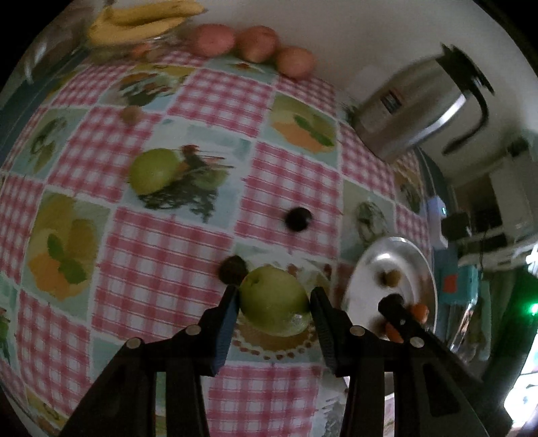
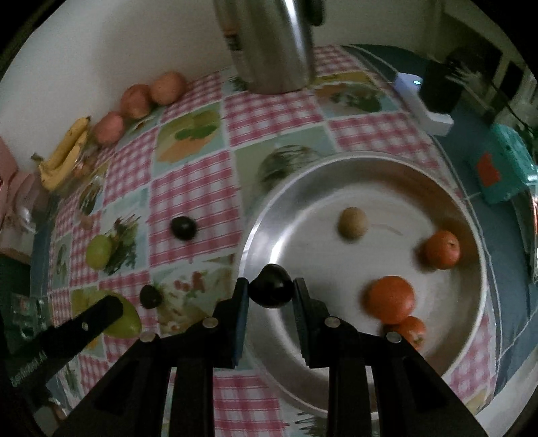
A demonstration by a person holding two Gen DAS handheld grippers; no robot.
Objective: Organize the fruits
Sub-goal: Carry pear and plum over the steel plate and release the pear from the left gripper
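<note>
My left gripper [image 1: 274,299] is shut on a green apple [image 1: 274,304], held above the checked tablecloth. My right gripper [image 2: 271,289] is shut on a dark plum [image 2: 271,285] over the near rim of the round metal tray [image 2: 265,215]. Inside the tray lie a kiwi [image 2: 352,223] and three oranges [image 2: 390,299]. A second green apple [image 1: 154,169] and two dark plums [image 1: 297,218] [image 1: 232,269] rest on the cloth. In the left wrist view the right gripper [image 1: 391,302] shows dark over the tray [image 1: 403,248].
Bananas [image 1: 141,20] and three reddish apples [image 1: 257,43] line the far wall. A steel kettle [image 2: 269,43] stands behind the tray. A small brownish fruit [image 1: 129,114] lies further back. White and teal boxes [image 2: 504,168] sit past the table's right edge.
</note>
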